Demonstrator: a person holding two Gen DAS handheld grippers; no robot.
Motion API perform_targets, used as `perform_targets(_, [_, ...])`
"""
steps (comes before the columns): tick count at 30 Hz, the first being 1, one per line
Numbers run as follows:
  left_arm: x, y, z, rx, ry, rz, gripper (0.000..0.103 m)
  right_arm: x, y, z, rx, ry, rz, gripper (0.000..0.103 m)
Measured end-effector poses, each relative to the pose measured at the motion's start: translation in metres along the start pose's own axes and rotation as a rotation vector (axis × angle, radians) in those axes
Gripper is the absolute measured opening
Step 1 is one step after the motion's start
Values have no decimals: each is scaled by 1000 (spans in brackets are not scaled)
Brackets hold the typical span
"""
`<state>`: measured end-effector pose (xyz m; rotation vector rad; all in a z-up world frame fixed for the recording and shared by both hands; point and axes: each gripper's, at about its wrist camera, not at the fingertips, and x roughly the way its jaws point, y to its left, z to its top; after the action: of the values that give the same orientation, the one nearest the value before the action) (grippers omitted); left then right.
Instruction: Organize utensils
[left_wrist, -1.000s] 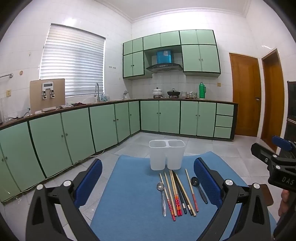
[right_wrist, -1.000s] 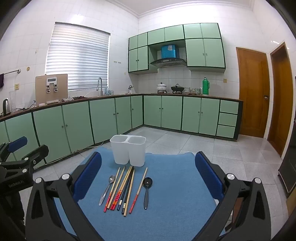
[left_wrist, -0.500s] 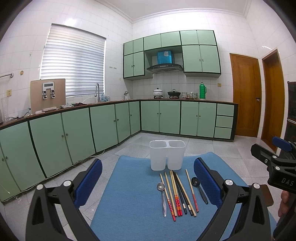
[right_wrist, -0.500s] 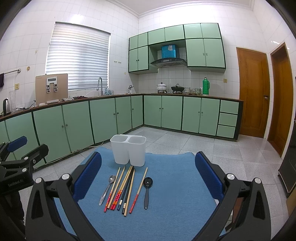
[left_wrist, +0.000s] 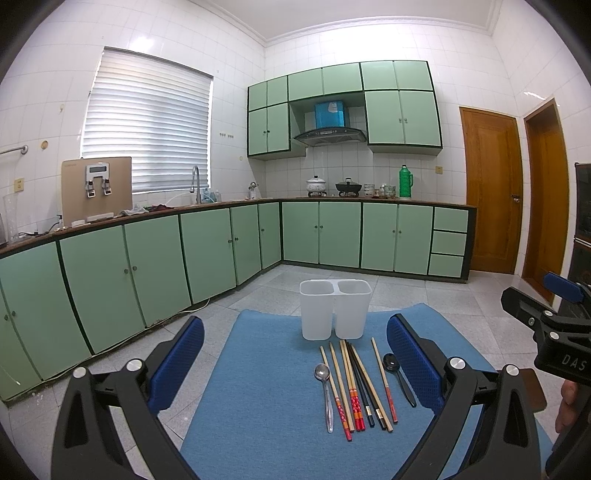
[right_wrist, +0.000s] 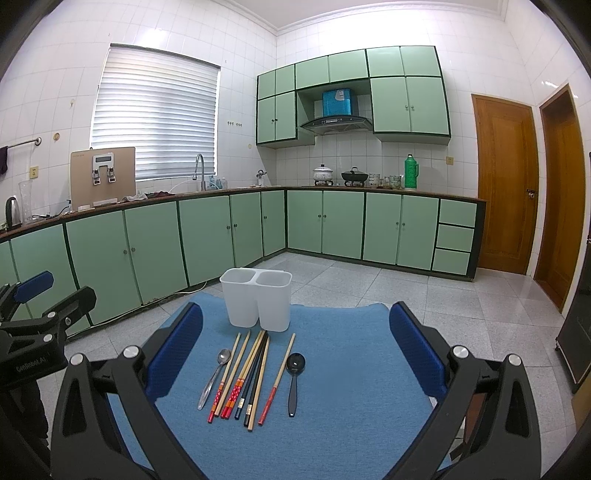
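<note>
A white two-compartment holder (left_wrist: 334, 309) (right_wrist: 255, 299) stands empty at the far end of a blue mat (left_wrist: 258, 398) (right_wrist: 351, 369). In front of it lie several chopsticks (left_wrist: 354, 384) (right_wrist: 245, 376), a metal spoon (left_wrist: 325, 387) (right_wrist: 216, 373) on their left and a black spoon (left_wrist: 397, 373) (right_wrist: 294, 376) on their right. My left gripper (left_wrist: 295, 354) hovers open above the mat's near end. My right gripper (right_wrist: 295, 343) is open too, likewise holding nothing. Each gripper shows at the edge of the other's view.
The mat covers a small table on a grey tiled floor. Green cabinets (left_wrist: 207, 254) run along the left and back walls. Two wooden doors (right_wrist: 506, 184) stand at the right. A dark appliance (right_wrist: 576, 332) sits at the far right.
</note>
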<state>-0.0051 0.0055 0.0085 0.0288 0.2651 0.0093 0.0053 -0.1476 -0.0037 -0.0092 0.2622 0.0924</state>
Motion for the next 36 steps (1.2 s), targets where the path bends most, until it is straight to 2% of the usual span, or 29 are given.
perform_targets(36, [9,4,0,-8,6,8,97,9,2,-4,6,14,-4,98])
